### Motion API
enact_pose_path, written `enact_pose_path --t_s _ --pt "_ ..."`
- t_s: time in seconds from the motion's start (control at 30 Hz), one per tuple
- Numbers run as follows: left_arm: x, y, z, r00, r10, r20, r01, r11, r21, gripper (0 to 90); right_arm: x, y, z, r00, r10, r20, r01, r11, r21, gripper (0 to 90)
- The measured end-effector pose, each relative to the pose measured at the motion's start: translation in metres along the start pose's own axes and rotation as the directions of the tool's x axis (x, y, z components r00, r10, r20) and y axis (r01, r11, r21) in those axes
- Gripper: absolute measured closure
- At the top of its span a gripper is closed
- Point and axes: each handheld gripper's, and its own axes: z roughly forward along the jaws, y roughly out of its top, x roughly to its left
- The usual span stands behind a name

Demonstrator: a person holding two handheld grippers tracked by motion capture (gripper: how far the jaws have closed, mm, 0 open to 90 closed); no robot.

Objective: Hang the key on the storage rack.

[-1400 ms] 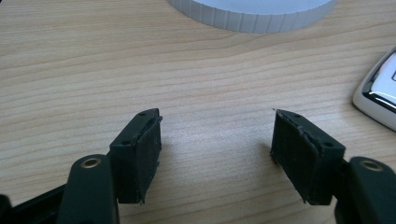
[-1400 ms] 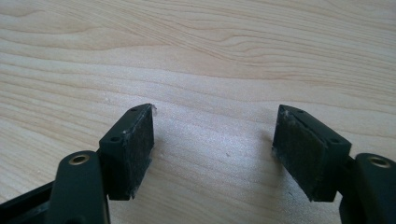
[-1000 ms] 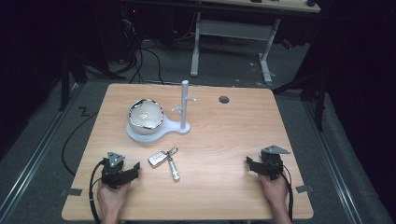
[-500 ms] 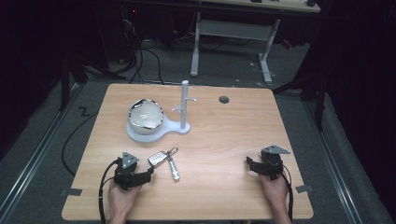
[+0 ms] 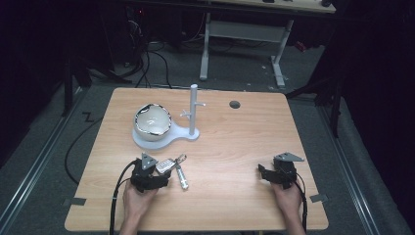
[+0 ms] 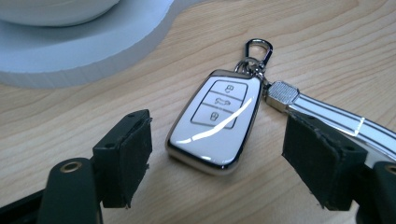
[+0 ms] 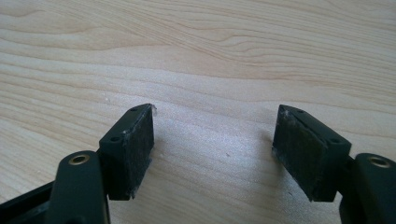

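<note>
A white key fob with a chrome rim lies flat on the wooden table, joined to a clip ring and a shiny metal bar. My left gripper sits just left of it; its jaws have just been opening. In the left gripper view the key fob lies between the pads of my left gripper, untouched, with the metal bar by the right pad. My right gripper rests at the front right, open, and in its own view my right gripper has only bare wood between the pads.
A white stand with an upright pegged post holds a shiny bowl behind the fob; the stand's base is close ahead of the left jaws. A cable hole is near the far edge.
My left hand has slid right along the table toward the key fob, so the fob now lies between its jaws. The right hand has stayed put.
</note>
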Motion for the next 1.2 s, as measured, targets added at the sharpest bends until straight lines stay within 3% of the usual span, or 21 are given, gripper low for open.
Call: enact_pose_path --t_s 0.23,0.37,0.53,0.63,0.7,0.87,1.2 --pt "-0.002 0.012 0.012 0.9995 0.032 0.002 -0.032 0.9992 0.024 27.7 0.000 0.000 0.000 1.0000 0.000 0.000 0.000 1.000 0.000 29.2" --pt "-0.001 0.015 0.017 0.9995 0.031 0.009 -0.031 0.9992 0.026 30.6 0.000 0.000 0.000 1.0000 0.000 0.000 0.000 1.000 0.000 29.2" --pt "-0.005 0.019 0.025 0.9976 0.068 0.011 -0.069 0.9964 0.050 33.6 0.000 0.000 0.000 1.0000 0.000 0.000 0.000 1.000 0.000 29.2" --pt "-0.005 0.018 0.029 0.9982 0.057 0.016 -0.058 0.9968 0.054 35.7 0.000 0.000 0.000 1.0000 0.000 0.000 0.000 1.000 0.000 29.2" --pt "-0.006 0.018 0.030 0.9981 0.061 0.013 -0.061 0.9969 0.049 36.1 0.000 0.000 0.000 1.0000 0.000 0.000 0.000 1.000 0.000 29.2" --pt "-0.006 0.018 0.030 0.9979 0.063 0.014 -0.064 0.9971 0.041 46.5 0.000 0.000 0.000 1.0000 0.000 0.000 0.000 1.000 0.000 29.2" --pt "-0.007 0.017 0.028 0.9962 0.083 0.028 -0.084 0.9955 0.044 50.9 0.000 0.000 0.000 1.0000 0.000 -0.001 0.000 1.000 0.000 29.2"
